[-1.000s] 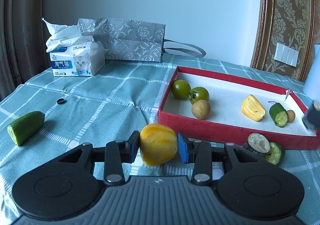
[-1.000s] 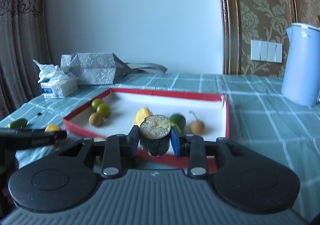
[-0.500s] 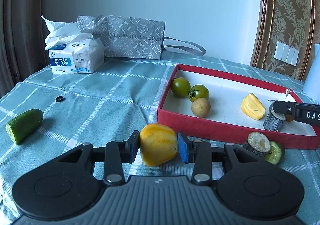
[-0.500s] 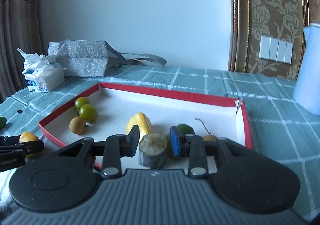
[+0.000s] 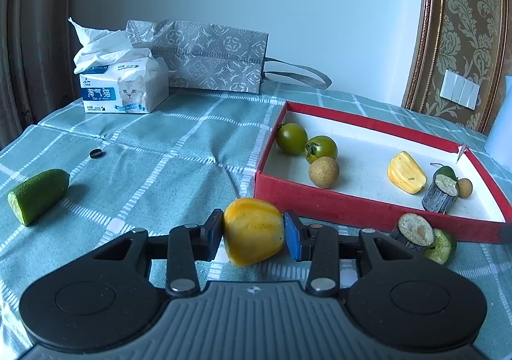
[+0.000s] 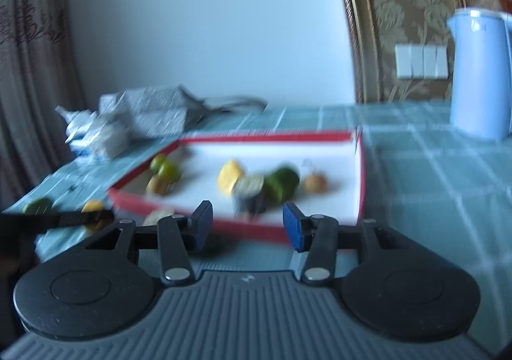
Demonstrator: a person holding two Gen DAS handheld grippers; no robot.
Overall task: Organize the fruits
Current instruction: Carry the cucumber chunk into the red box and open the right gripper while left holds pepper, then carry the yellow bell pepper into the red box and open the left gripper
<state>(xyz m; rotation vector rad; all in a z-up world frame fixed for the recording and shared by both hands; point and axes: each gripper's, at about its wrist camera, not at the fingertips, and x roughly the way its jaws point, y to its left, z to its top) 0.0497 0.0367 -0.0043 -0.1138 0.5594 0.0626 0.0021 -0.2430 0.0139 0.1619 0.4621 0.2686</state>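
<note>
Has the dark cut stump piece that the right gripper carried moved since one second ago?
Yes. The dark stump piece now stands inside the red box, beside the yellow wedge. The right gripper, whose jaws have just been opening, is empty.

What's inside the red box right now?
In the red box: two green tomatoes, a brown round fruit, a yellow piece, a dark cut stub, and a small brown fruit. A green piece is mostly hidden behind the stub.
</note>
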